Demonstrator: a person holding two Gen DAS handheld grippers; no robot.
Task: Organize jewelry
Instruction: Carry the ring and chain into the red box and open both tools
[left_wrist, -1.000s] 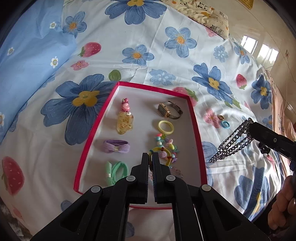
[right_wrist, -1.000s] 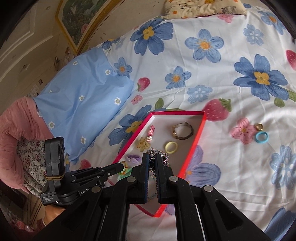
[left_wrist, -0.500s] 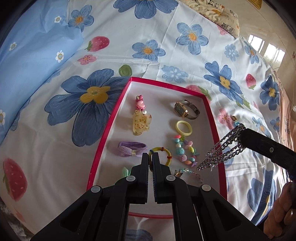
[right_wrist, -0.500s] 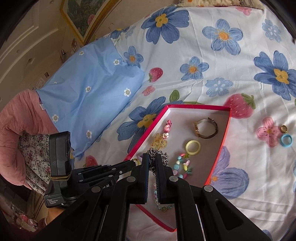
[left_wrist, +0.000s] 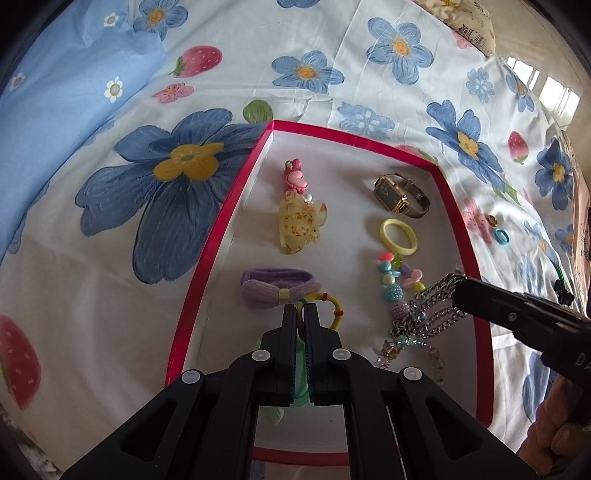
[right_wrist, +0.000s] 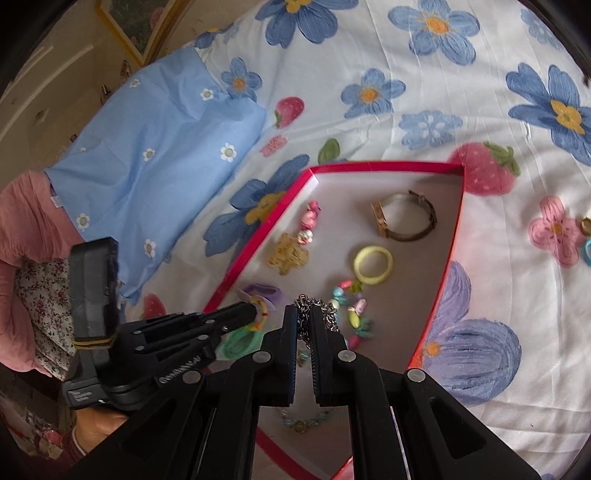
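Both wrist views close above the bed, angled down; shared: the red tray (left_wrist: 218, 236) (right_wrist: 255, 243), seen from opposite sides.

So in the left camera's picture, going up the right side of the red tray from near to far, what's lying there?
Silver chain → colourful bead bracelet → yellow ring → gold wristwatch.

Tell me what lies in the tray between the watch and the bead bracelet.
A yellow ring lies between the watch and the bead bracelet on the tray floor. The left wrist view shows it best.
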